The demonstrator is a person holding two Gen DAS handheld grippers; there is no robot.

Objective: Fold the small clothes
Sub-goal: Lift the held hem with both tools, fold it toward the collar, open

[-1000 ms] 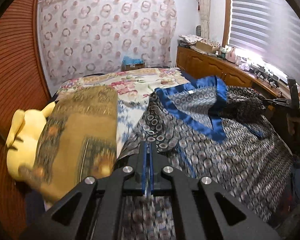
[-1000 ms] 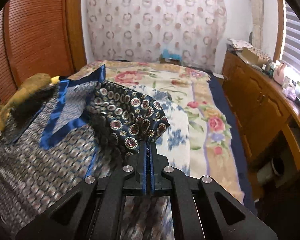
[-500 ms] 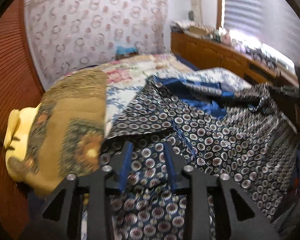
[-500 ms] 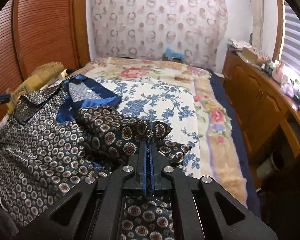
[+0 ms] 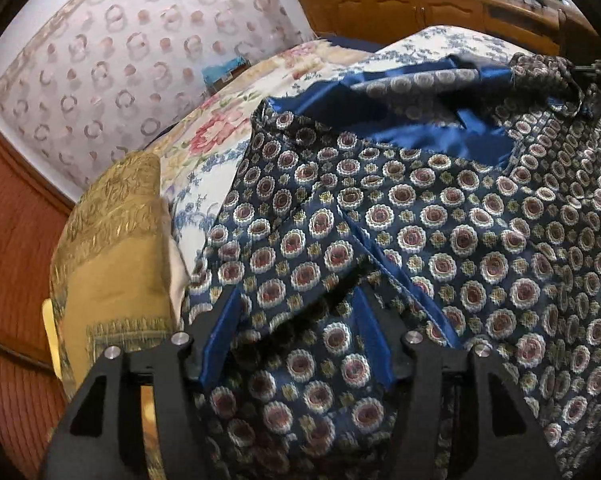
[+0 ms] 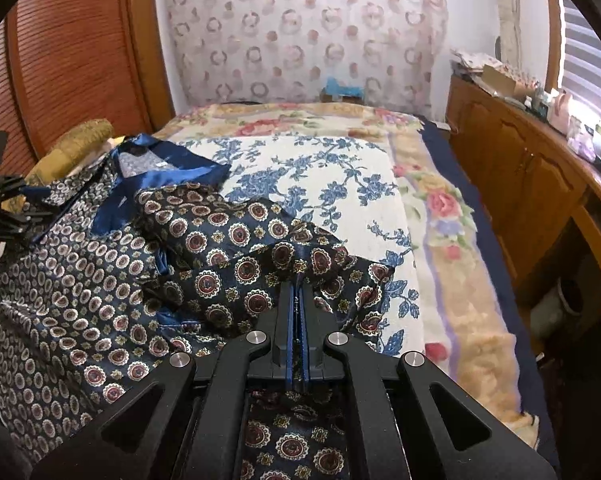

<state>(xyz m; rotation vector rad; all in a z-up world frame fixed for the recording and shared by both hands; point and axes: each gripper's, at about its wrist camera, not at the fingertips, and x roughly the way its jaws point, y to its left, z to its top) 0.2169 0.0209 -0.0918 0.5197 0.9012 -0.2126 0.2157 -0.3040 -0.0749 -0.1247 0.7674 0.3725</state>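
Observation:
A dark blue garment patterned with round medallions, with a shiny blue lining, lies spread over the bed. My left gripper hovers low over its near left part. Its jaws are opening, and the cloth lies loose between the blue pads with nothing pinched. My right gripper is shut on a folded edge of the garment and holds it just above the bed at the cloth's right side. The left gripper shows at the far left of the right wrist view.
The bed carries a floral blanket. A gold cushion lies at the garment's left, against a slatted wooden wall. A wooden cabinet with clutter on top runs along the bed's right side. A patterned curtain hangs behind.
My left gripper went from shut on the cloth to open, letting it go, and dropped closer to it. The garment sank flat onto the bed. My right gripper lowered, still shut on its fold.

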